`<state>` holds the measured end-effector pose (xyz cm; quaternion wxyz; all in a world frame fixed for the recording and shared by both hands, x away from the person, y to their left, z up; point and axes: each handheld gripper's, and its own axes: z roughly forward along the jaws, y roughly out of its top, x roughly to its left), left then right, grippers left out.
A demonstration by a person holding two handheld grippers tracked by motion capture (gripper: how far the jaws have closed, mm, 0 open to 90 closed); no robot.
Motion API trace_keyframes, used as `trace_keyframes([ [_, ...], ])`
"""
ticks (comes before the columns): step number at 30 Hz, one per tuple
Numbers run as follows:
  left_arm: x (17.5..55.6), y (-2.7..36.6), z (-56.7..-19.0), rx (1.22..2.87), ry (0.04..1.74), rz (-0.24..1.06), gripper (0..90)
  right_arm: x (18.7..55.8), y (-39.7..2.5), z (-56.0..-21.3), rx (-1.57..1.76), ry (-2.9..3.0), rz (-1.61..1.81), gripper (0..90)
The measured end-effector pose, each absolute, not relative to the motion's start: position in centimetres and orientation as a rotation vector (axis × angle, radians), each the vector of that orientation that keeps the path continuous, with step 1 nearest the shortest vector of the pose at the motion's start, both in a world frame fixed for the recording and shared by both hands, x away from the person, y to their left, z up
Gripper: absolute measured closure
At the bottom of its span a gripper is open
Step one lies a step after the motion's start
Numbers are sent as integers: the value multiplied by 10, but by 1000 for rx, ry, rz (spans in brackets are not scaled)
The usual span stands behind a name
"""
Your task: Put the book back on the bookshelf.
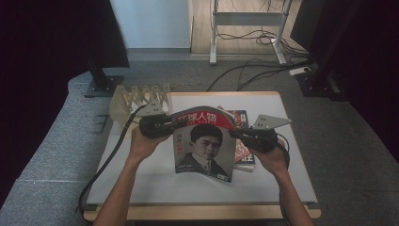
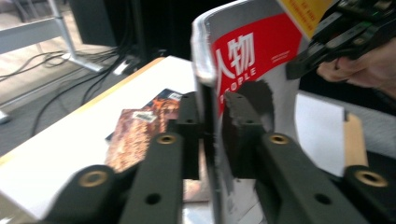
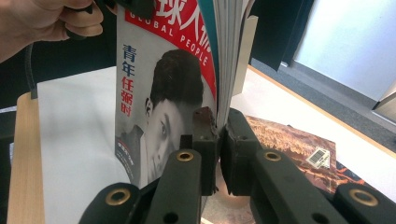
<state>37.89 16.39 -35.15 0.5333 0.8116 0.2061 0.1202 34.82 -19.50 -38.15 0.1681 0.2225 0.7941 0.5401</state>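
Note:
A magazine point(image 1: 202, 146) with a red title band and a portrait on its cover is held upright above the white table point(image 1: 150, 183). My left gripper point(image 1: 170, 125) is shut on its left edge near the top. In the left gripper view the jaws point(image 2: 211, 105) pinch the cover and pages point(image 2: 252, 56). My right gripper point(image 1: 235, 134) is shut on the right edge. In the right gripper view the jaws point(image 3: 218, 119) clamp the page block beside the portrait point(image 3: 163, 93). The top of the magazine bows between the two grippers.
A few books with dark orange covers point(image 1: 242, 150) lie flat on the table behind the magazine, also in the left gripper view point(image 2: 140, 130) and the right gripper view point(image 3: 294, 140). A pale slotted rack point(image 1: 136, 96) stands at the table's back left corner. Cables trail on the floor beyond.

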Motion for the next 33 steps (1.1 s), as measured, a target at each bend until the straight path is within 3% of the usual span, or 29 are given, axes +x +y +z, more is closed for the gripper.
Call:
trace_keyframes([
  [17, 372, 173, -344, 1993, 448, 250, 862, 348, -207, -384, 747, 2219, 1507, 718],
  [33, 366, 184, -343, 2013, 464, 273, 862, 347, -230, -421, 962, 2211, 1273, 353],
])
